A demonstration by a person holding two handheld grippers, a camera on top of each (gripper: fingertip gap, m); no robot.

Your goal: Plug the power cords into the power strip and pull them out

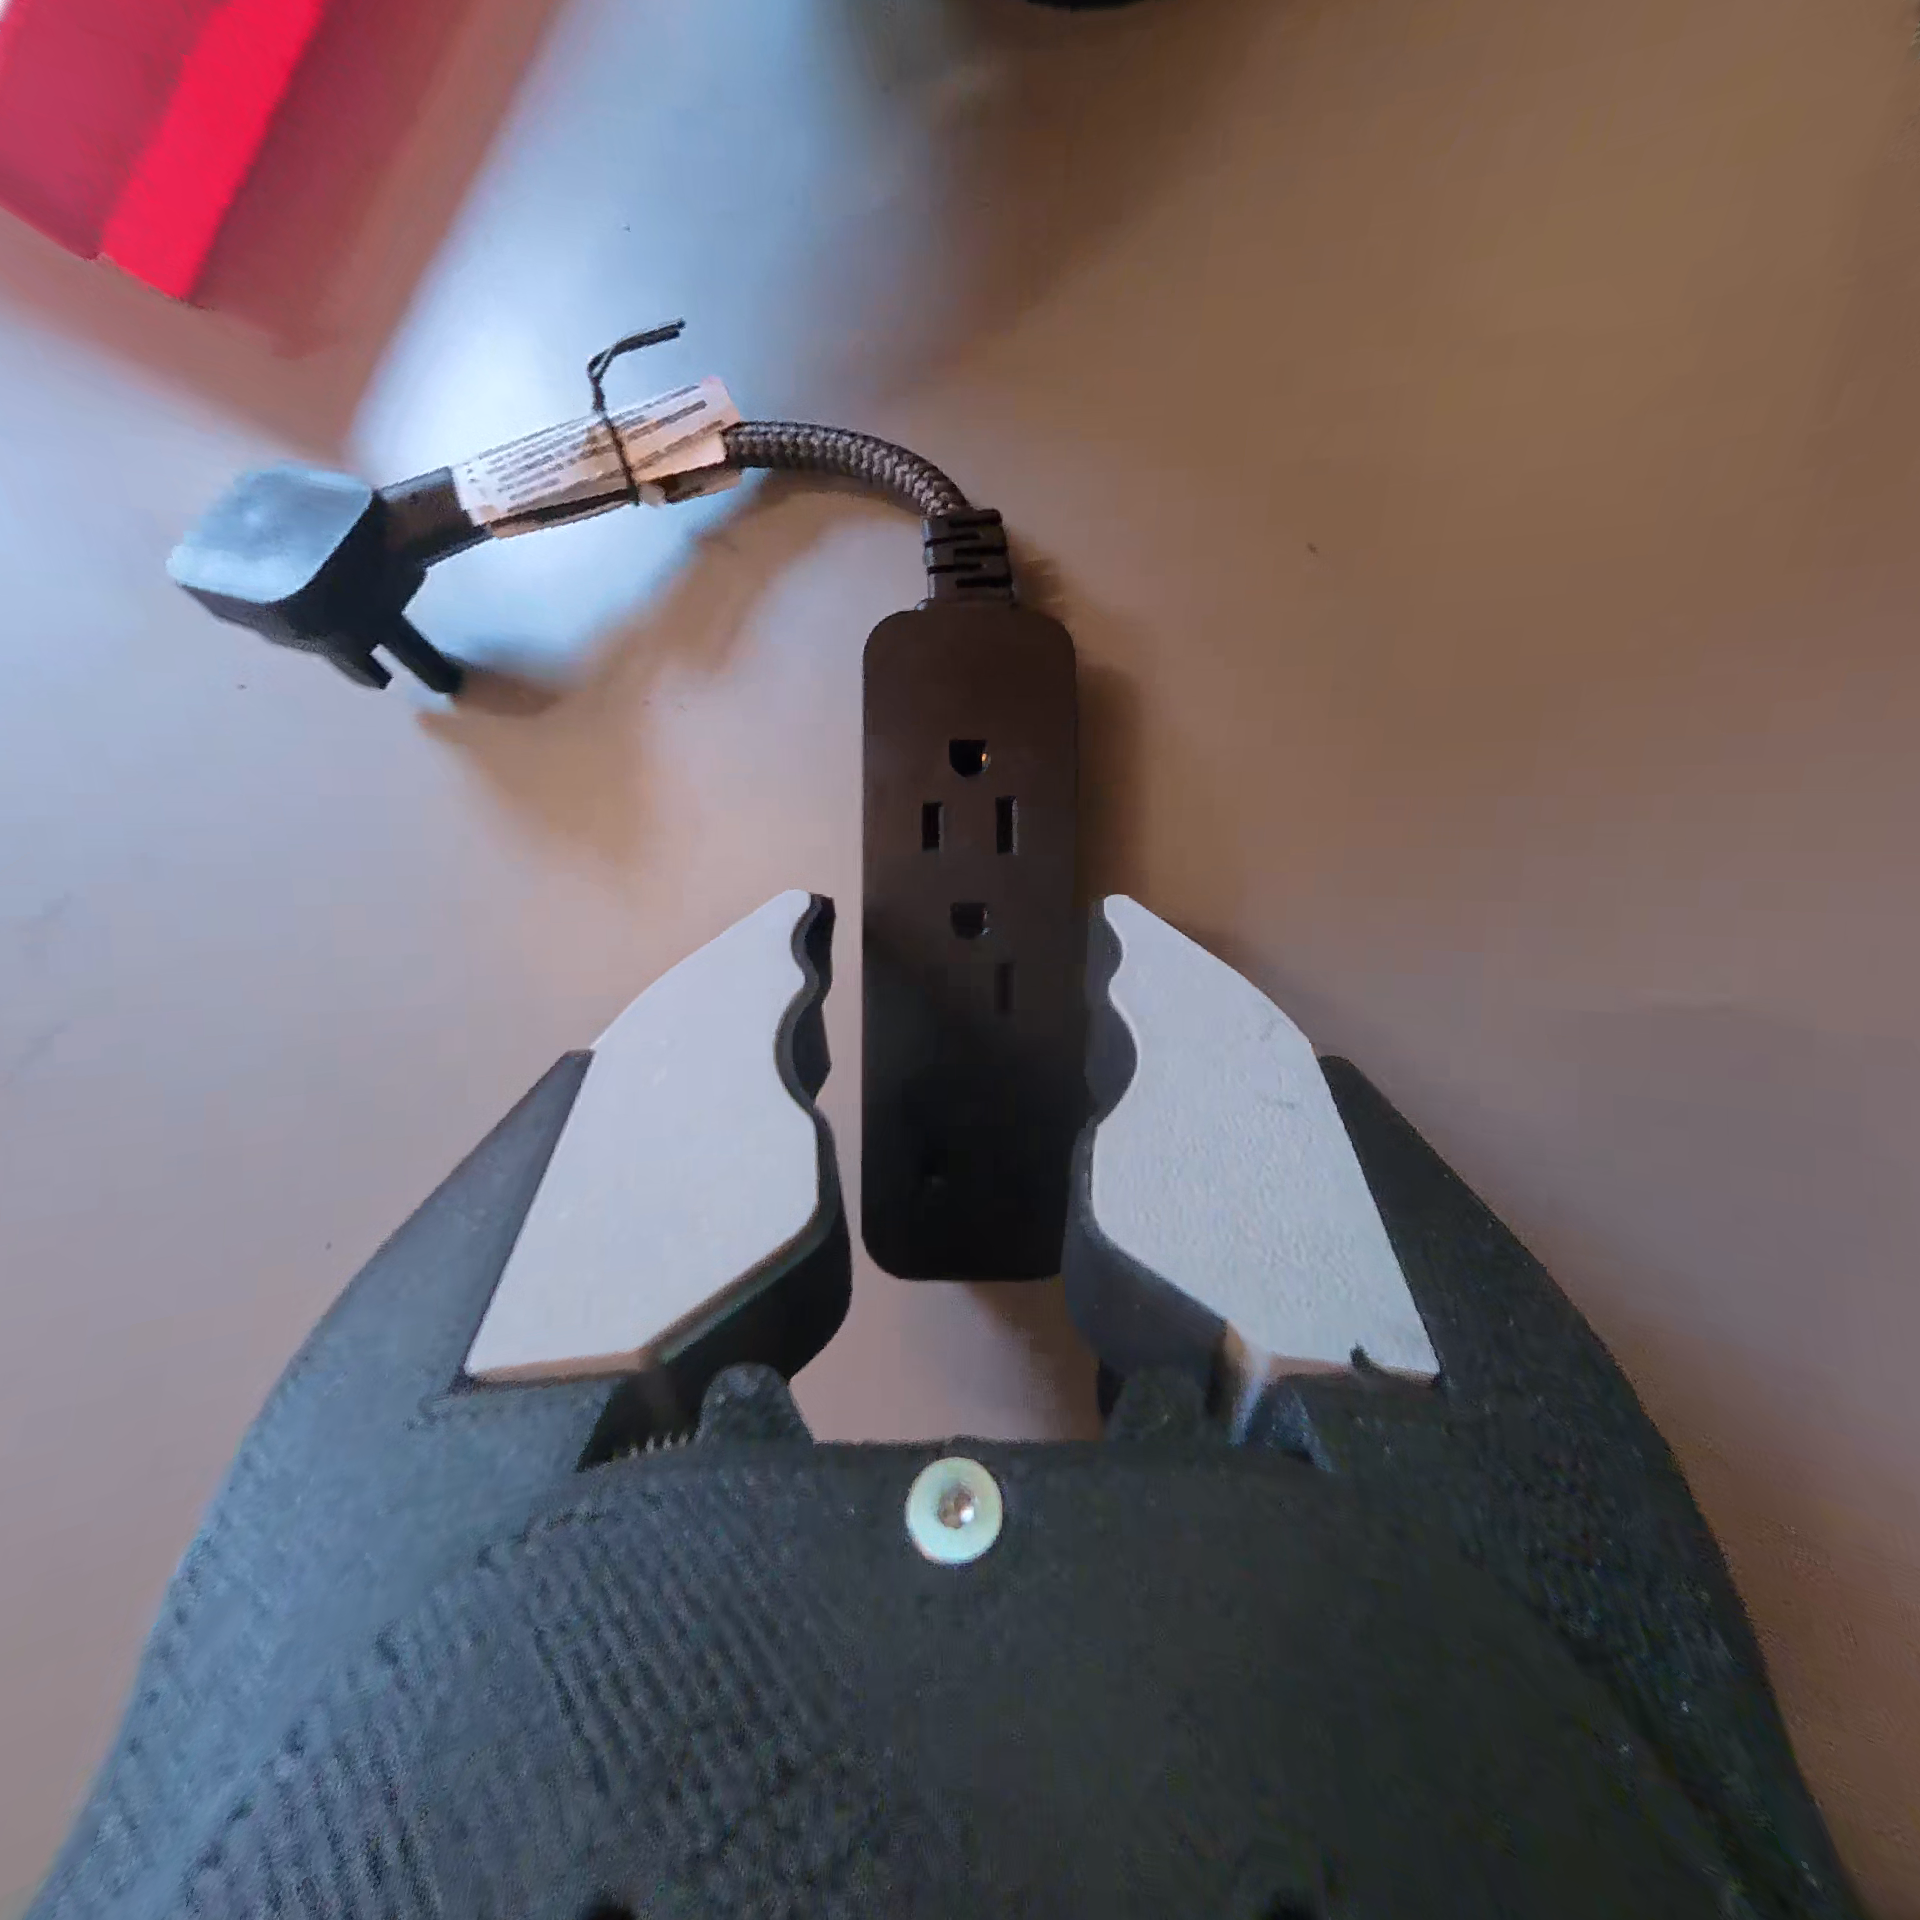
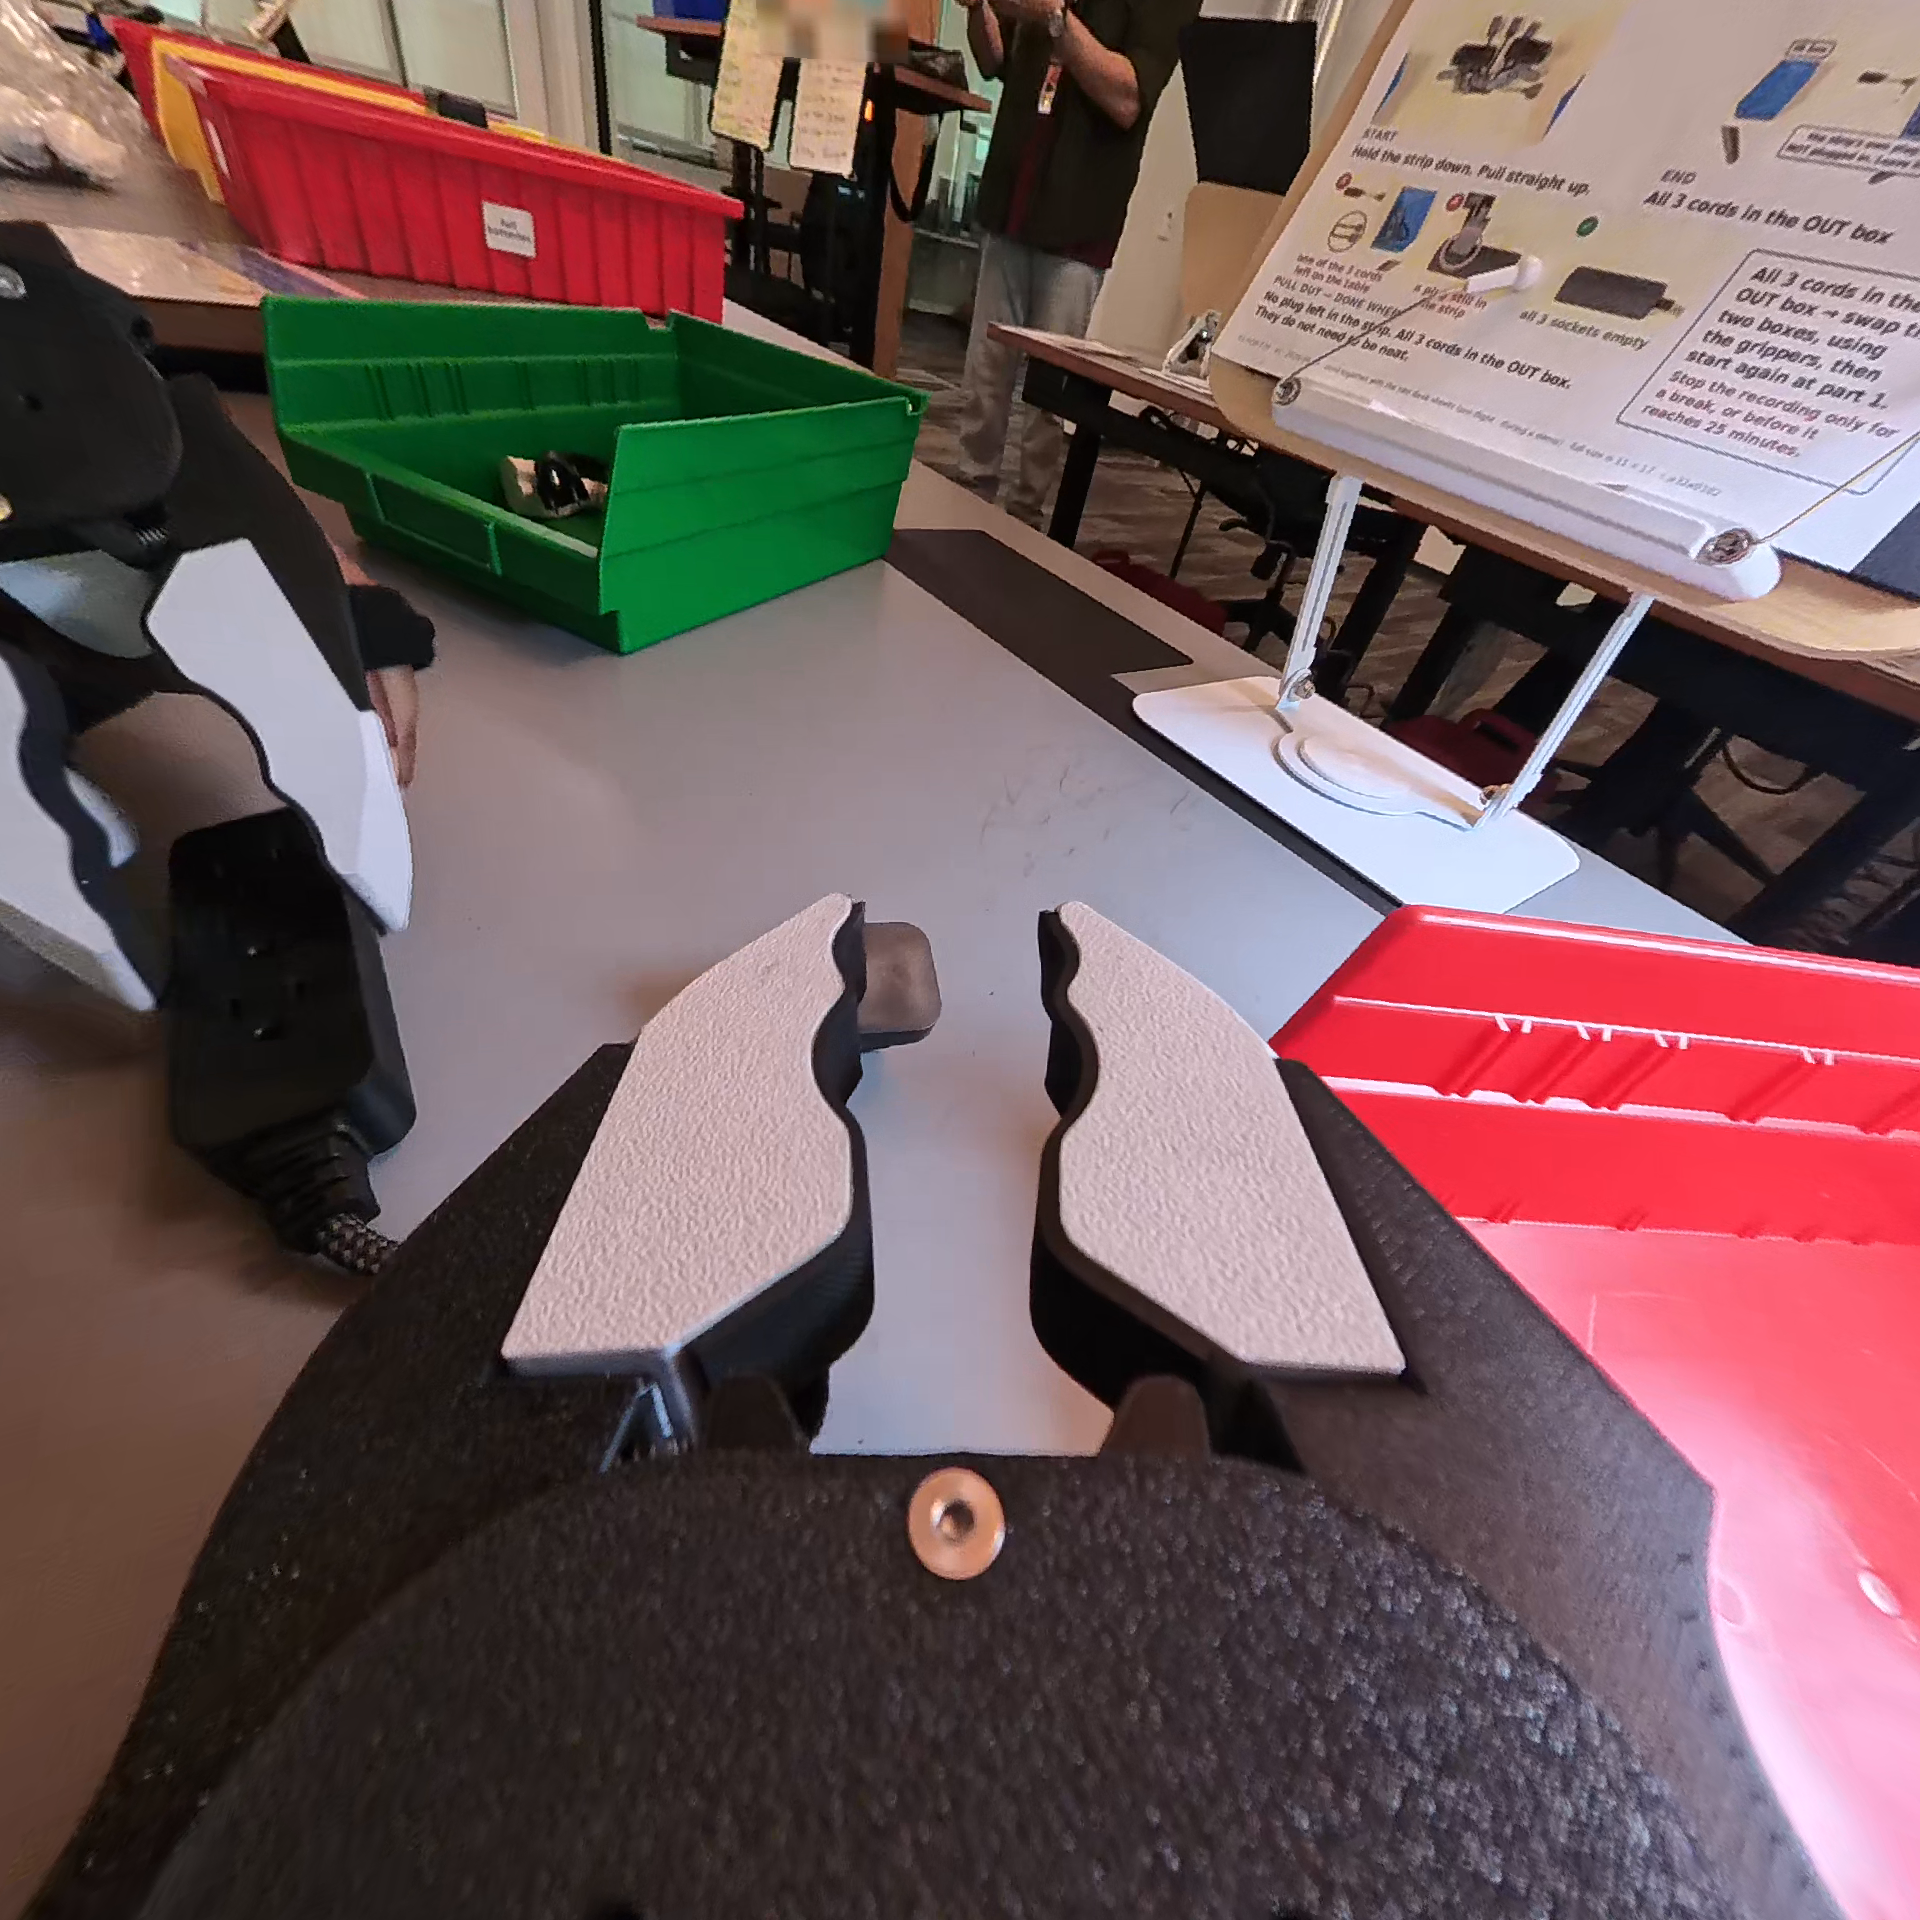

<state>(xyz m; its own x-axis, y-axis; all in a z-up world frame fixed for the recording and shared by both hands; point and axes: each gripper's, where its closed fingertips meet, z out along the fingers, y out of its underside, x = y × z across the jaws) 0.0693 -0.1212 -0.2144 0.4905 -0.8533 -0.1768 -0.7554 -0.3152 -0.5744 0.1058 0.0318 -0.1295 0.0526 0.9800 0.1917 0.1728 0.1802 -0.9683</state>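
Observation:
A black power strip (image 1: 966, 935) lies flat on the grey table (image 1: 1455, 727), and the sockets I can see are empty. My left gripper (image 1: 966, 904) straddles its near half, with the fingers (image 1: 675, 1143) against both long sides. The strip's braided cord (image 1: 852, 447) curves left to its own square plug (image 1: 281, 561), which lies loose on the table. In the right wrist view the strip (image 2: 281, 997) sits at the left under the left gripper's finger (image 2: 281, 707). My right gripper (image 2: 948, 925) is open and empty, low over the table. The plug (image 2: 899, 982) lies just past its left fingertip.
A red bin (image 2: 1610, 1143) stands close on the right of my right gripper and also shows in the left wrist view (image 1: 156, 135). A green bin (image 2: 727, 499) farther back holds a white and black cord (image 2: 556, 483). An instruction sheet on a white stand (image 2: 1351, 779) is at the right edge. A person (image 2: 1070, 156) stands behind.

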